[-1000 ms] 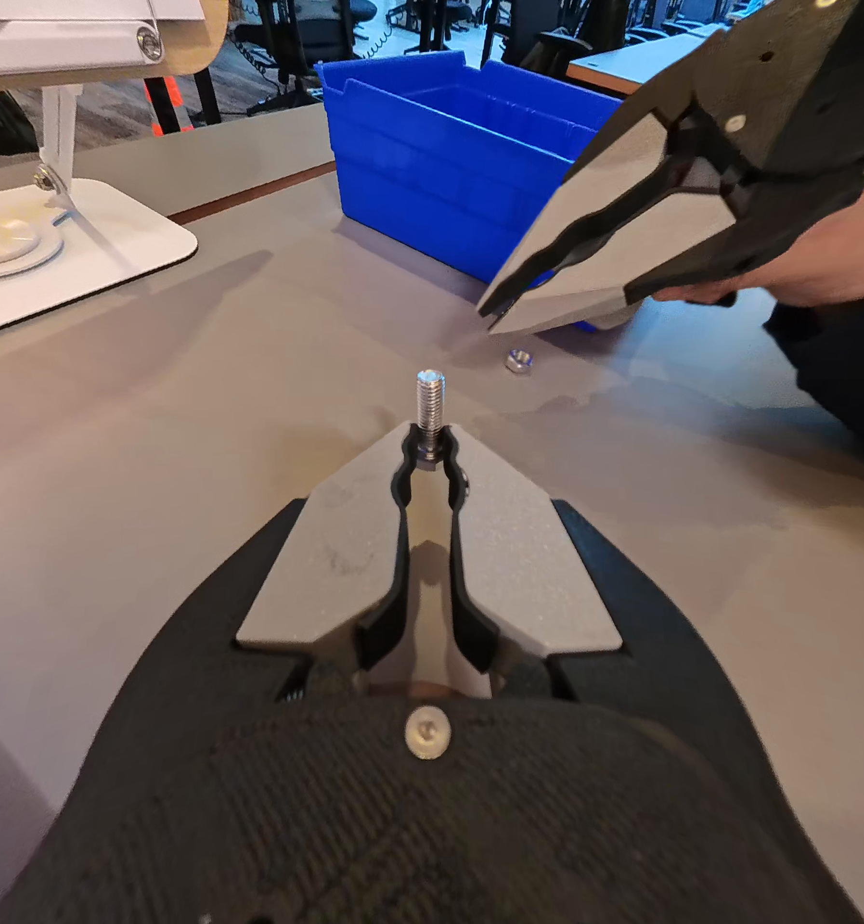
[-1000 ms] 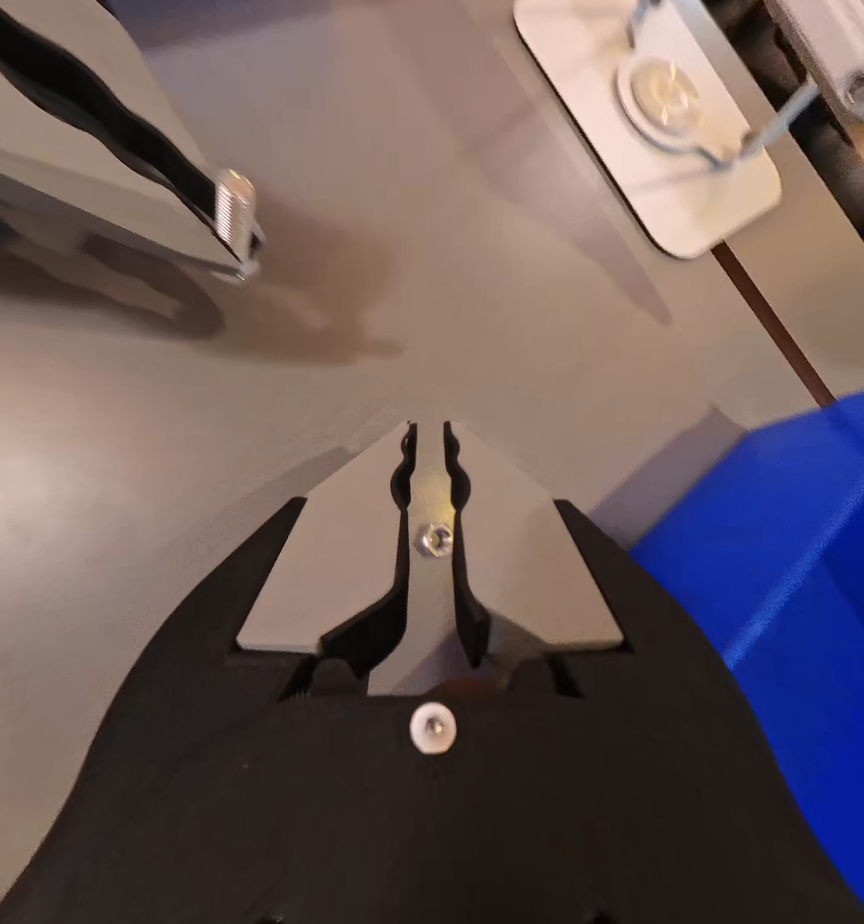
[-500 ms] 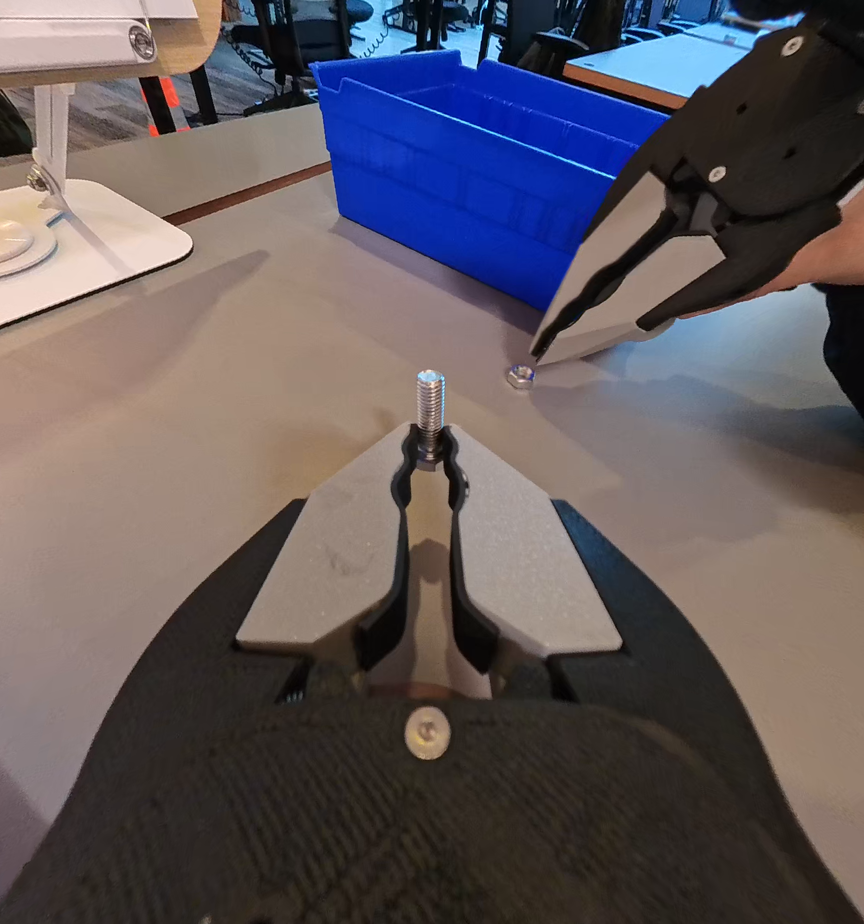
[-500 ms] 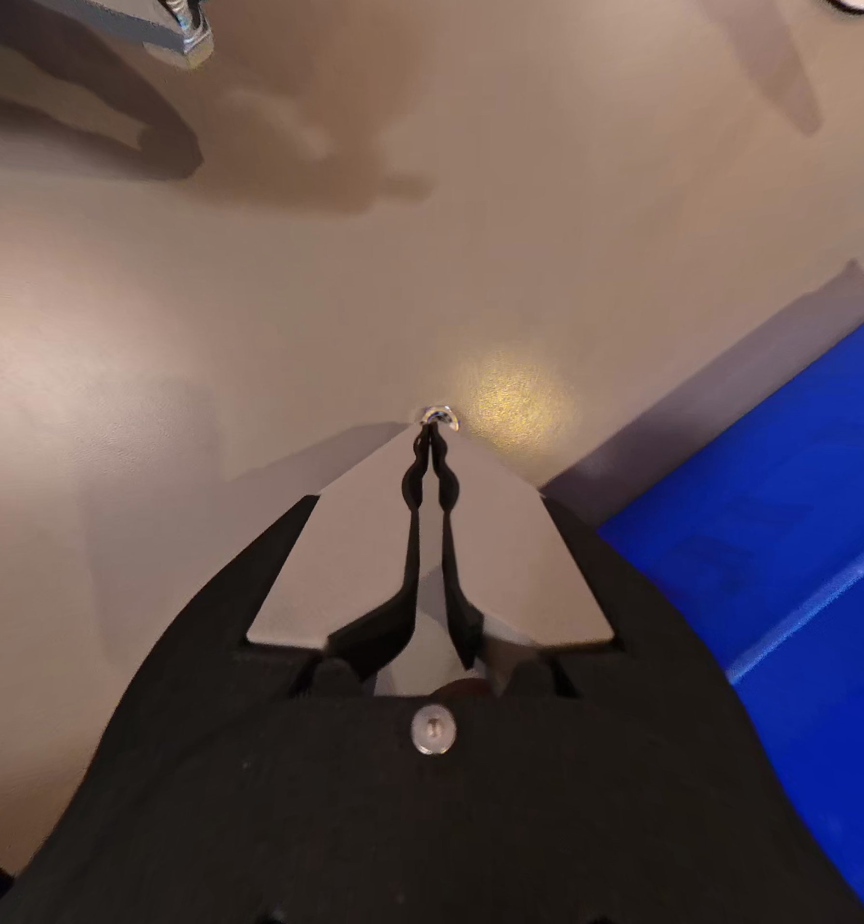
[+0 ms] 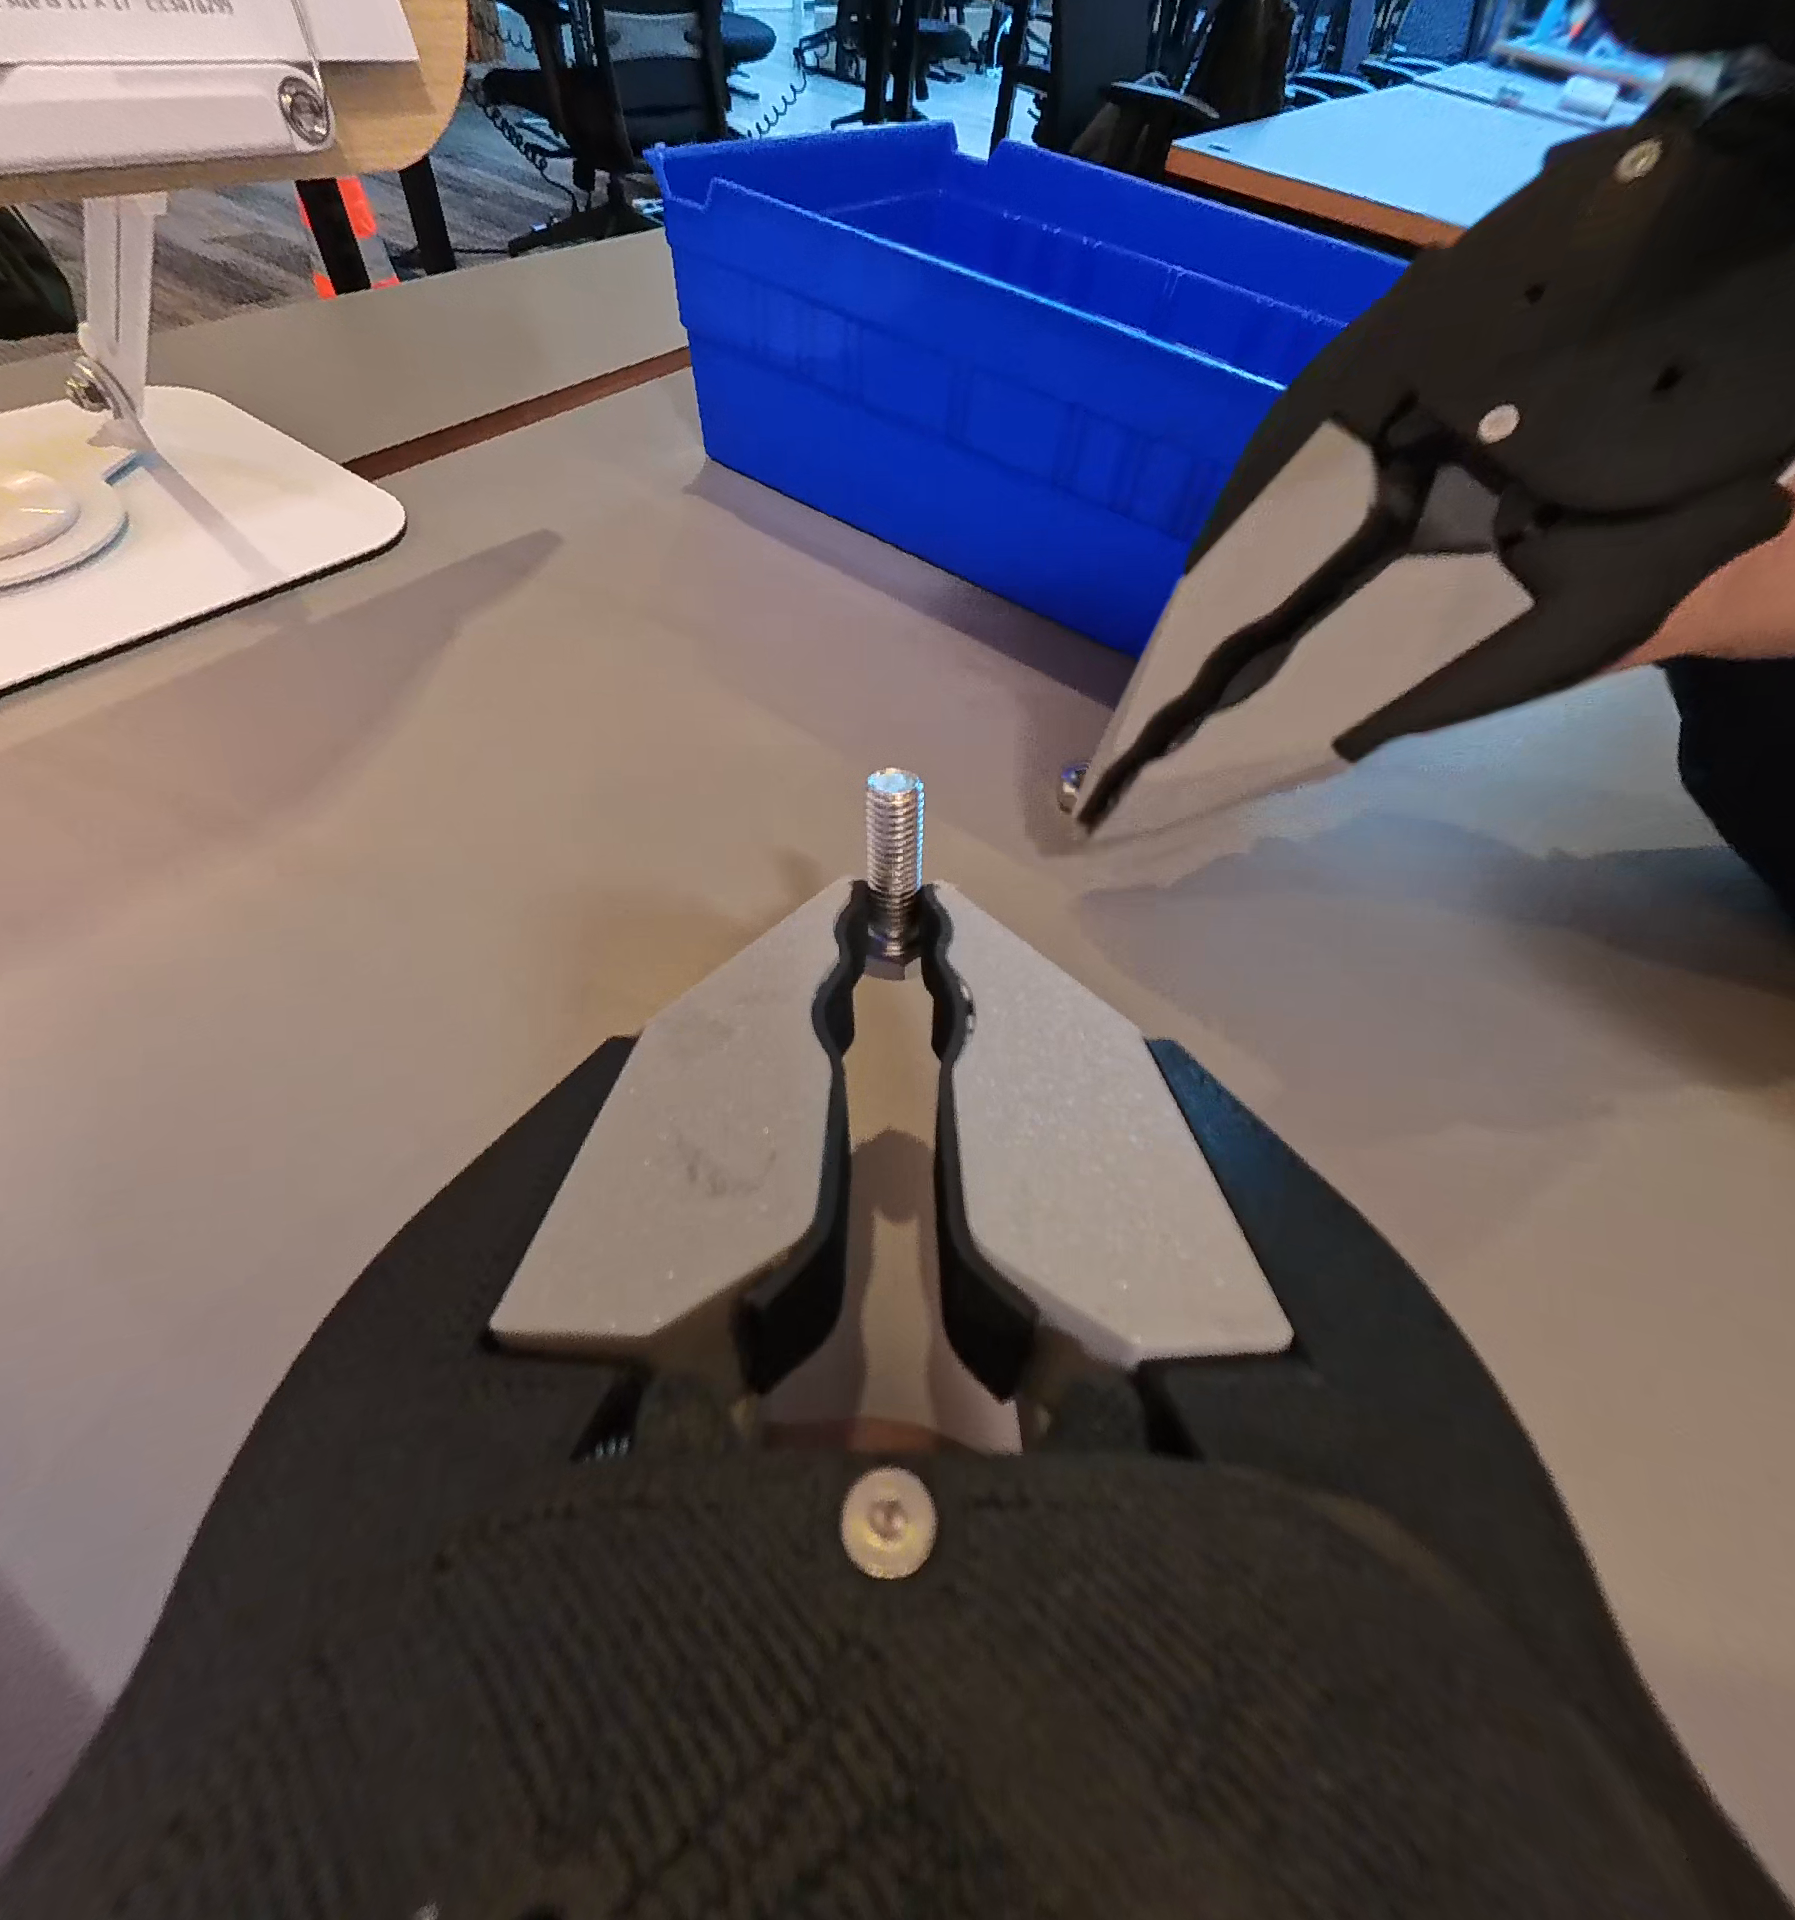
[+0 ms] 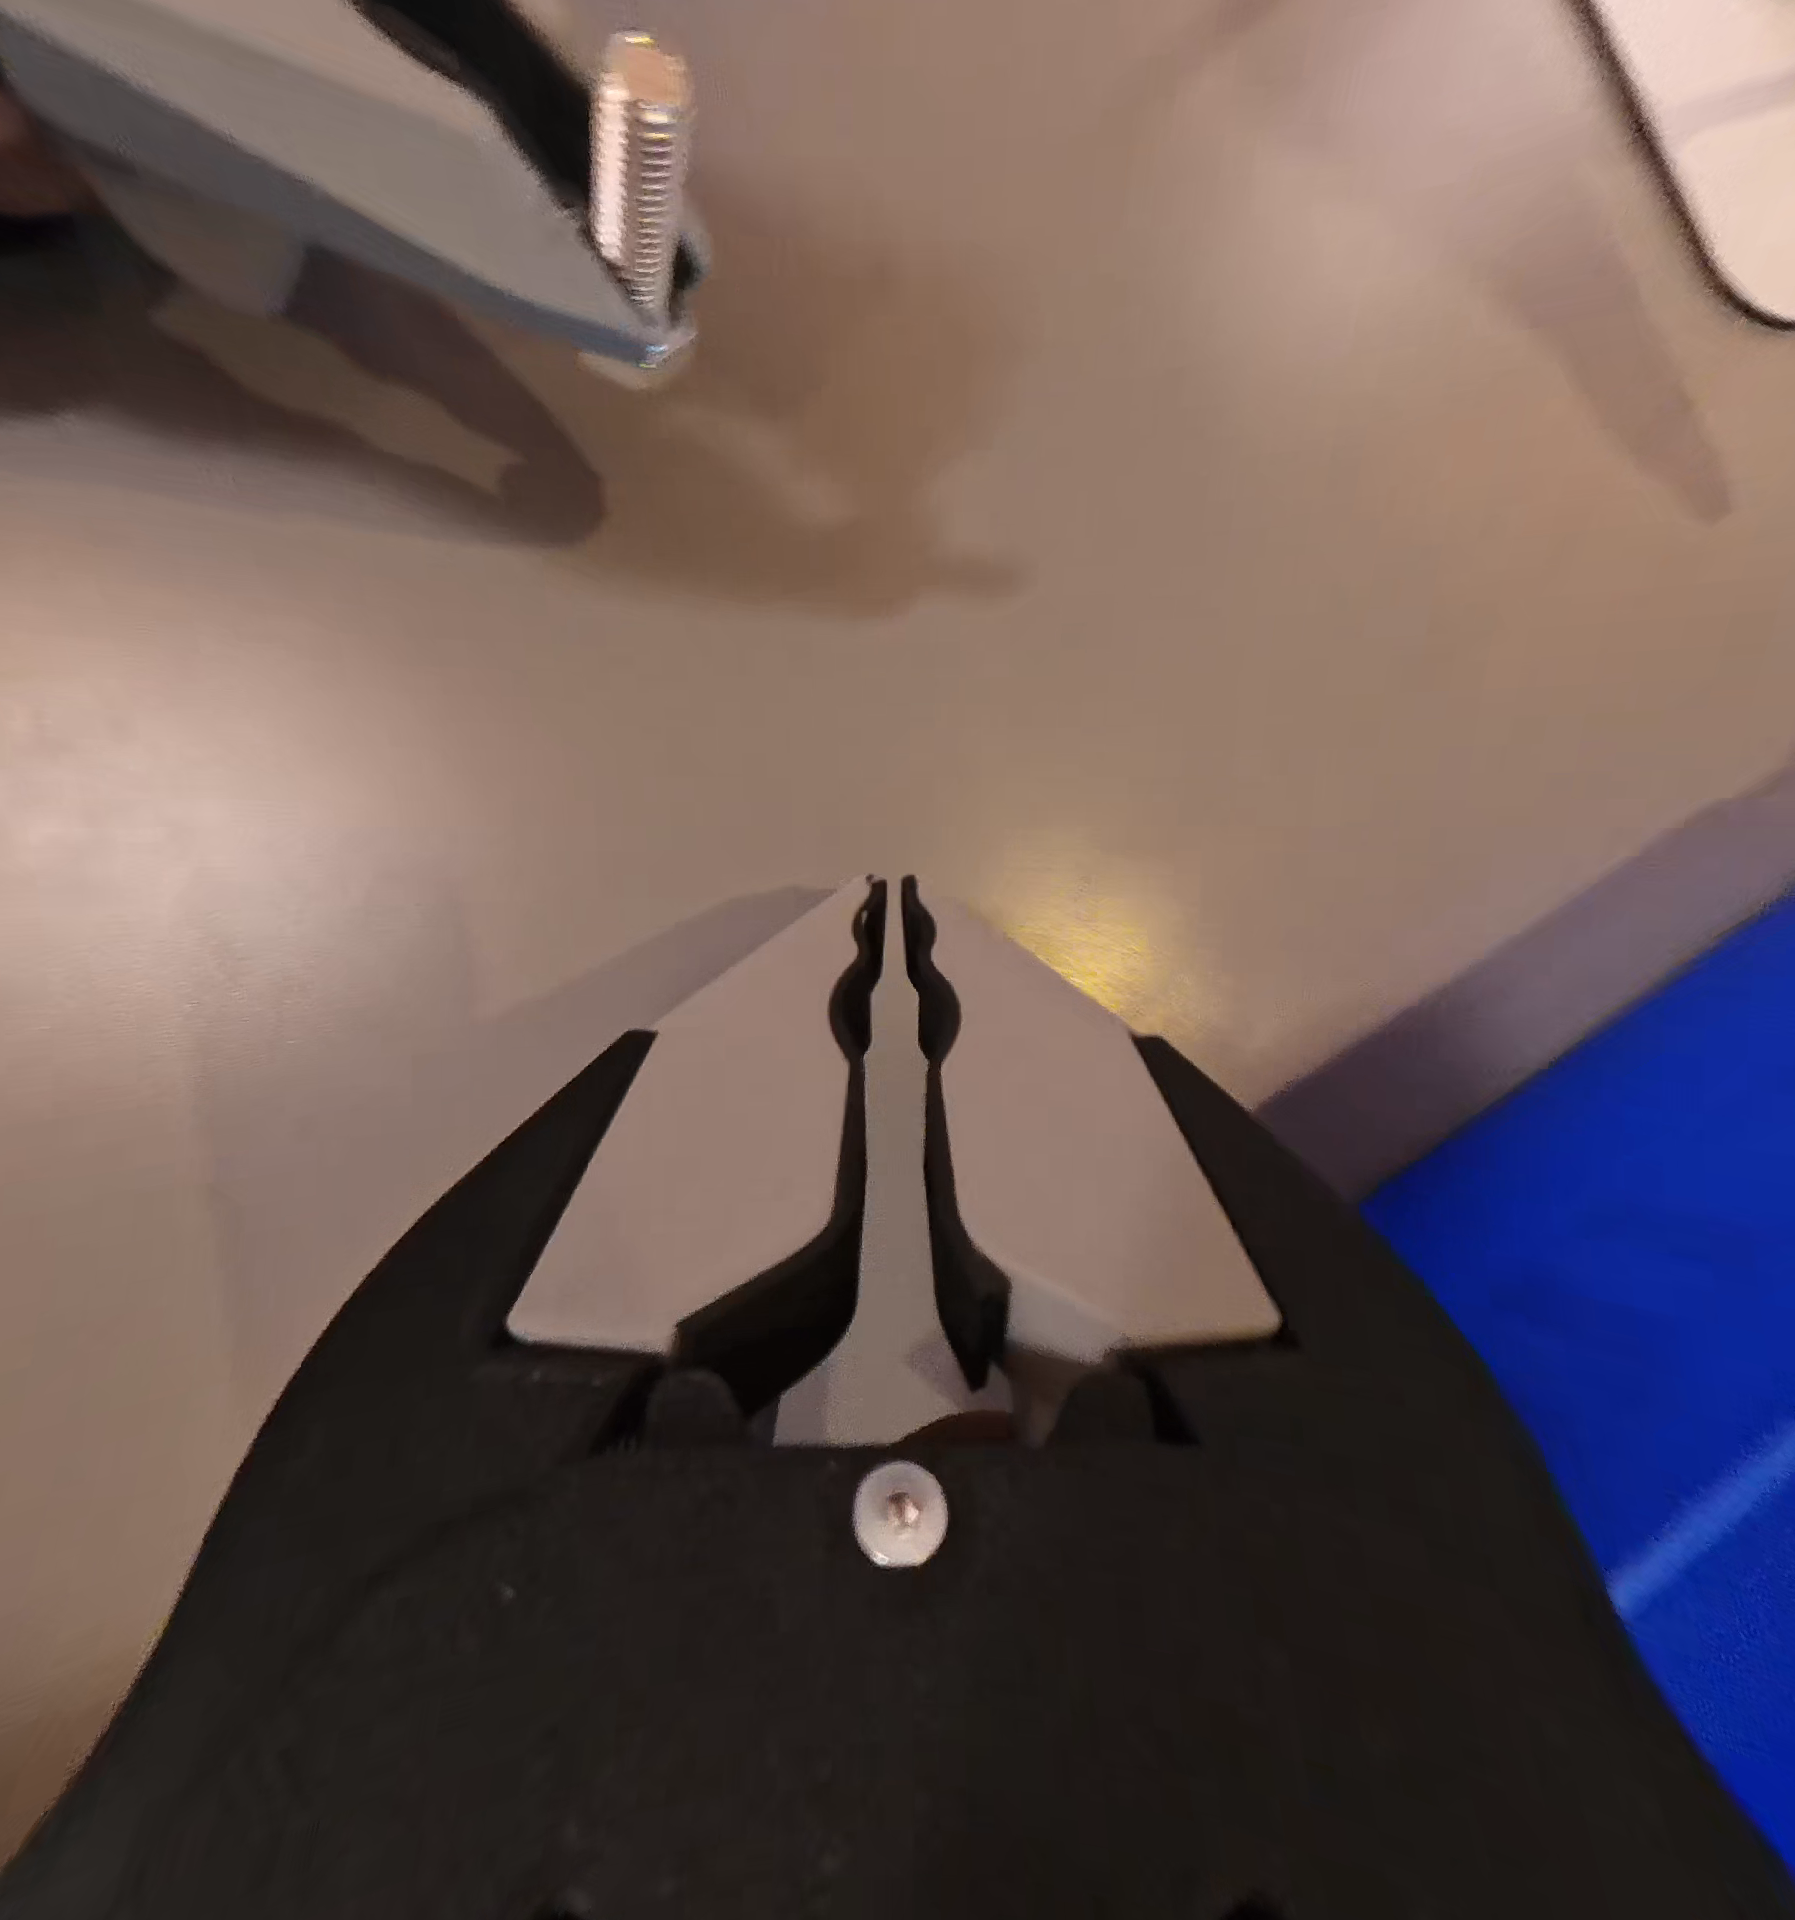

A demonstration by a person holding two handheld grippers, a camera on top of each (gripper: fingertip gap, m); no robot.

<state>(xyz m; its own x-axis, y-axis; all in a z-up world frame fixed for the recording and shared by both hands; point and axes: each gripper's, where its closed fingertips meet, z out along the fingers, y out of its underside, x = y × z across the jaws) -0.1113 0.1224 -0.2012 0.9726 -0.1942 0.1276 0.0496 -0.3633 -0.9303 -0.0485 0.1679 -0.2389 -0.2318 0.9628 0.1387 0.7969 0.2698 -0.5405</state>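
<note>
Left tongs (image 5: 893,914) clamp bolt (image 5: 894,831) upright; nut (image 5: 1069,781) touches right tongs (image 5: 1085,816).

Blurry print on white placard (image 5: 124,21) top left, unreadable, no other txt.

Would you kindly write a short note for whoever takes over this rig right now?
Left tongs: shut on a bolt, held upright by its head above the grey table.
Right tongs: nearly closed, tips down at the table beside a small nut. Whether they grip it cannot be told.
Blue bin: on the table behind the nut.
Bolt and nut are apart, and the bolt's thread is bare.
</note>
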